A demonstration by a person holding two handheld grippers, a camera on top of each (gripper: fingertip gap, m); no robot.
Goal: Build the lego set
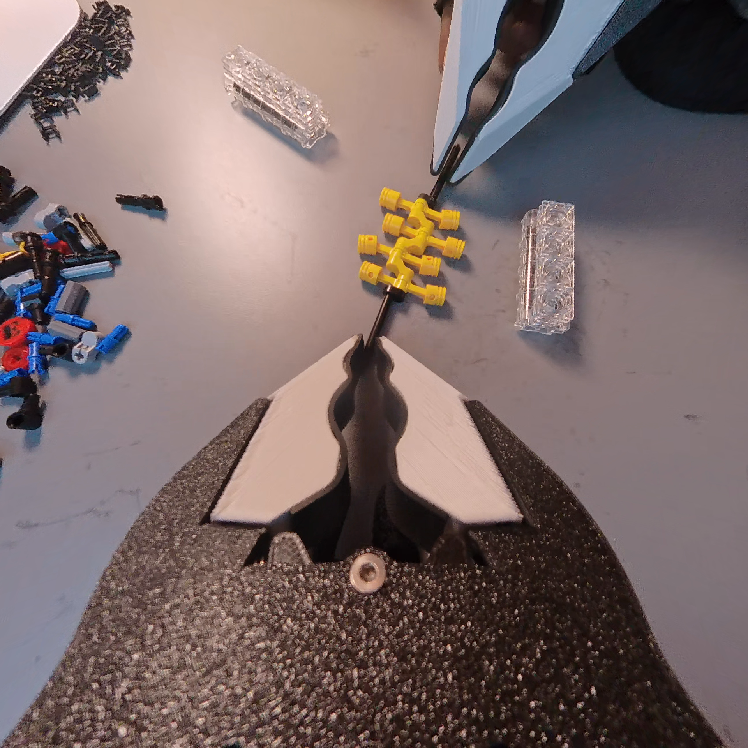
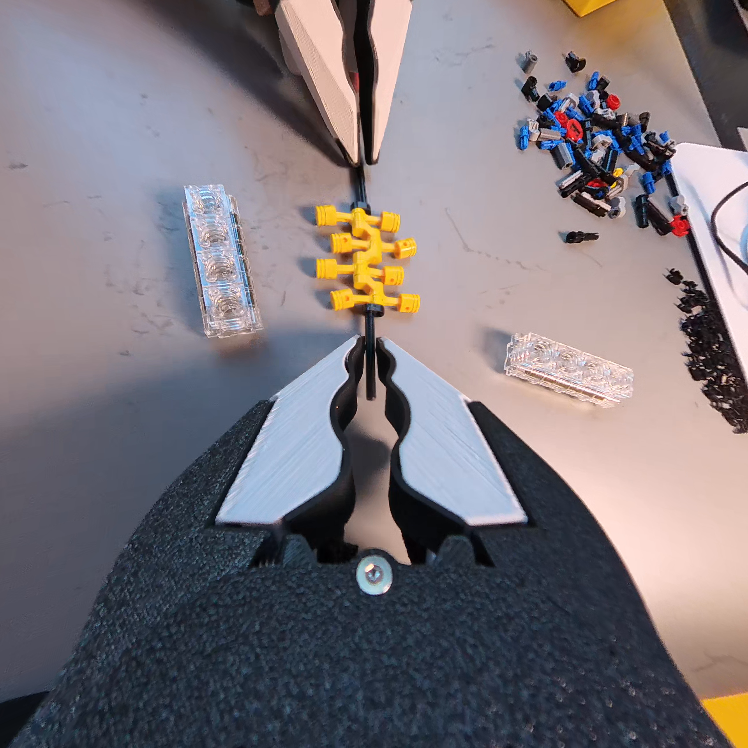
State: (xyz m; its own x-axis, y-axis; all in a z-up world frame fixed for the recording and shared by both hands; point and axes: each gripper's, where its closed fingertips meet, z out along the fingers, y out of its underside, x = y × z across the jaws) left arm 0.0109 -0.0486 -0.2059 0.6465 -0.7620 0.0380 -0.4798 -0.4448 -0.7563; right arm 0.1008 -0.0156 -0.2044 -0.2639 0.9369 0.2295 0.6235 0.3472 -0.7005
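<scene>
Two wrist cameras, both looking down along their own fingers at the grey table (image 1: 243,404) from close above. They face each other from opposite ends: the left view catches the right gripper (image 1: 444,172) at its top edge, the right view catches the left gripper (image 2: 361,162) at its top. Both share the yellow piston assembly (image 1: 411,247) (image 2: 367,259) dead centre, flanked by the two clear blocks (image 1: 546,267) (image 2: 220,261).

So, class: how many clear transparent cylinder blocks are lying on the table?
2. One clear block lies left of the yellow piston assembly in the right wrist view; the other clear block lies to its right, nearer the black pin heap. None seem hidden.
</scene>
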